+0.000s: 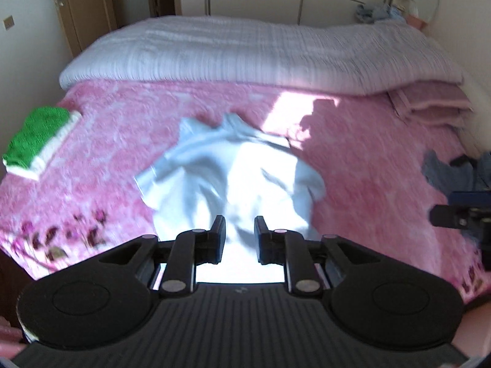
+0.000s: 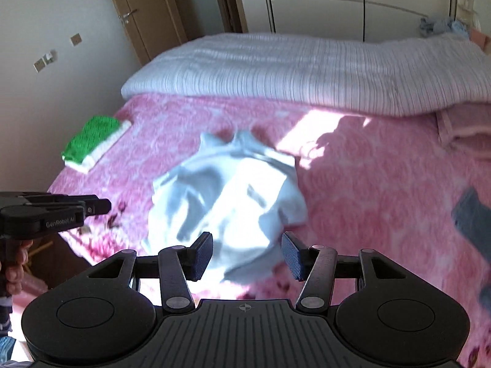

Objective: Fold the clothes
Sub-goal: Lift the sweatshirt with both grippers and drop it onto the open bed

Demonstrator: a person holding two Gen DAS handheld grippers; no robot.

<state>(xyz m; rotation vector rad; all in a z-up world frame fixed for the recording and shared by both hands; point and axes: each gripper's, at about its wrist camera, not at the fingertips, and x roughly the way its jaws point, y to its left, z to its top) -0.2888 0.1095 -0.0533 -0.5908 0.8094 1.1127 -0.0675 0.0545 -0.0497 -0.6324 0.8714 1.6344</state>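
A crumpled white garment (image 1: 239,171) (image 2: 227,190) lies in the middle of the pink bedspread (image 1: 368,168) (image 2: 368,184), partly in a sunlit patch. My left gripper (image 1: 240,224) hovers over its near edge, its jaws a narrow gap apart with nothing pinched between them. It also shows from the side at the left of the right wrist view (image 2: 101,207), with a hand (image 2: 15,263) on its handle. My right gripper (image 2: 247,240) is open wide above the garment's near right part, not touching the cloth. Its body shows at the right edge of the left wrist view (image 1: 460,214).
A folded green and white cloth (image 1: 36,141) (image 2: 92,141) lies at the bed's left side. A grey garment (image 1: 445,171) (image 2: 472,224) lies at the right. A striped white quilt (image 1: 245,52) (image 2: 307,70) and folded pink blanket (image 1: 435,104) (image 2: 460,125) fill the back. Wardrobe and door stand behind.
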